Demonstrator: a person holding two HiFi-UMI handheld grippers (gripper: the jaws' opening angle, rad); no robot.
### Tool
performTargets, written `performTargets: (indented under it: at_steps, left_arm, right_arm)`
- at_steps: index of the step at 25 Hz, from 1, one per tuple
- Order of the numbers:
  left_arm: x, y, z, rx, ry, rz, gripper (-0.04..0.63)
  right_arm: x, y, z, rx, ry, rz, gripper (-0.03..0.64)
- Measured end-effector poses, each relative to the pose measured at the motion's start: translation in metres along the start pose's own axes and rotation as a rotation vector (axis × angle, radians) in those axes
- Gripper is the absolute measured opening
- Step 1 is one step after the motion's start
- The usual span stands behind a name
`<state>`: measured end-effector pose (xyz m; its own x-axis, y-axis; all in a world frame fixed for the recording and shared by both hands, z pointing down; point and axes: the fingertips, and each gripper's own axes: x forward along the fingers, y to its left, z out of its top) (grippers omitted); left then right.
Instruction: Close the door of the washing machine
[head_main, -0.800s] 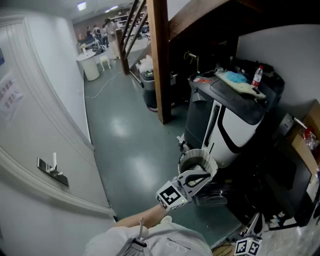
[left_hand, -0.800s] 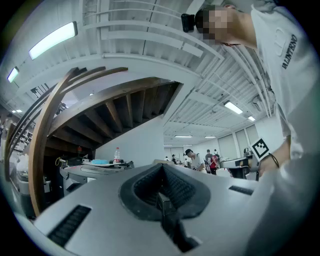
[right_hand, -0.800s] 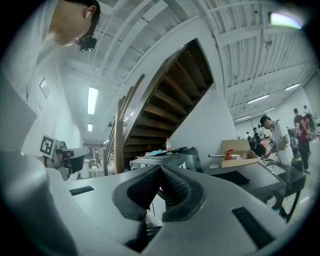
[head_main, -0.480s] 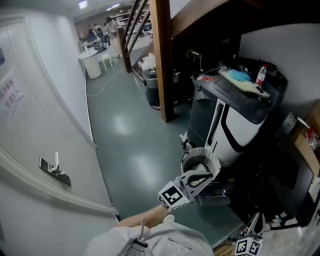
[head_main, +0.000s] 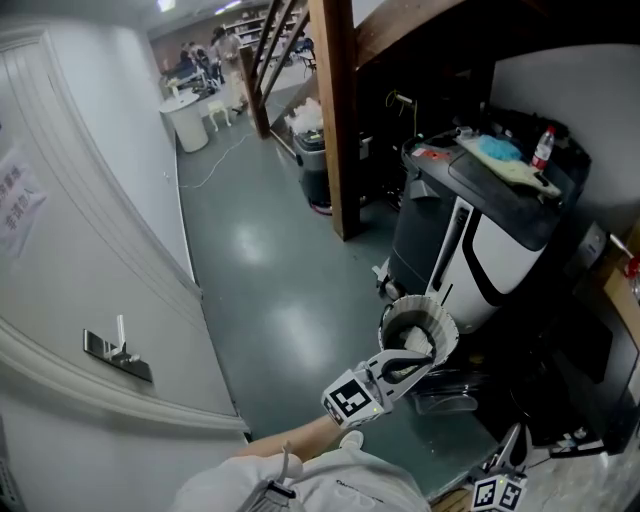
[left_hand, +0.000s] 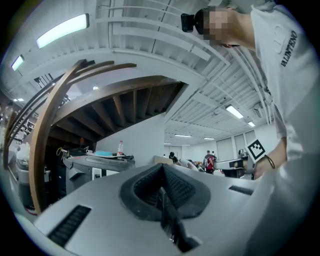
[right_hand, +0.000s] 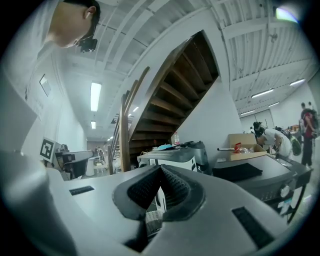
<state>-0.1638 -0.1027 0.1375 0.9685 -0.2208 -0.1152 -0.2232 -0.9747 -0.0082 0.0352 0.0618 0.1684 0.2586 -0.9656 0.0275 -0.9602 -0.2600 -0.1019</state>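
My left gripper (head_main: 405, 362) keeps nothing - its jaws are pressed together, and my right gripper (head_main: 513, 447) is the same. The dark grey and white washing machine (head_main: 480, 250) stands near the left one, beside the brown wooden staircase post (head_main: 338, 120).

Both grippers were clamped shut, nothing between the jaws. The left gripper (head_main: 406, 364) was held out ahead, roughly level, on a forearm (head_main: 290, 440) reaching in from the near edge. The right gripper (right_hand: 160, 194) sat low at the near right, barely showing.
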Motion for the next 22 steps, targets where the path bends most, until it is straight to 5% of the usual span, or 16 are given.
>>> performTargets:
  at_steps: [8,12,22]
  left_arm:
    - [-0.011,0.020,-0.043,-0.052,0.063,-0.034,-0.002]
    - [-0.004,0.016,-0.055,-0.062,0.081,-0.038,-0.002]
    - [0.036,-0.016,-0.058,-0.046,0.101,-0.017,-0.002]
  right_arm:
    - [0.021,0.044,-0.031,0.006,0.088,0.024,0.011]
    - [0.033,0.060,-0.037,-0.070,0.144,0.138,0.011]
    - [0.065,0.036,-0.021,-0.216,0.054,0.244,0.011]
